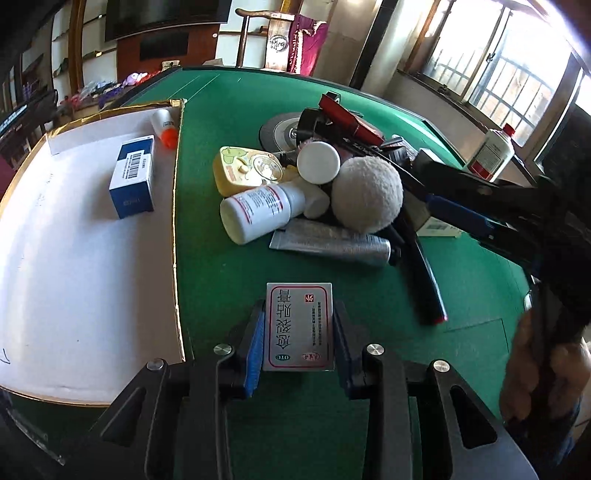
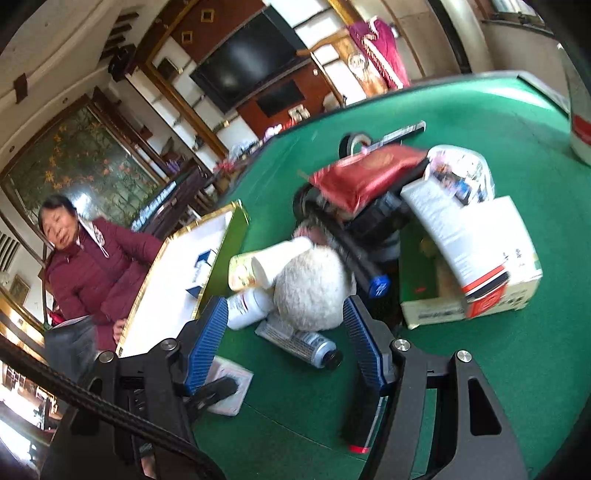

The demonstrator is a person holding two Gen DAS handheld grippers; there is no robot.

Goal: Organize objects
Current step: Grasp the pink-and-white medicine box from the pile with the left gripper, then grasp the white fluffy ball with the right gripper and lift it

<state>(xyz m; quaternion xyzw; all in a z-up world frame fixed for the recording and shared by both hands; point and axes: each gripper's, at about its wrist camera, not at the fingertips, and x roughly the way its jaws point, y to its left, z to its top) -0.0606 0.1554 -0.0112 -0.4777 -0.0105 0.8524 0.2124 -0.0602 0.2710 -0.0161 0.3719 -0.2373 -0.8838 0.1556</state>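
The right gripper [image 2: 286,334] hangs over the green table [image 2: 498,369], its 2 blue pads apart around a fluffy white ball [image 2: 314,288], not touching it; a silver tube [image 2: 306,345] lies below, a white bottle [image 2: 247,310] beside it

Home living room: wall-mounted TV [image 2: 255,62] in a dark wood cabinet wall, framed floral painting [image 2: 85,162], barred windows [image 1: 517,70], wooden chair [image 1: 258,33] draped with magenta cloth [image 1: 308,44], household clutter on a green felt table [image 1: 229,266].
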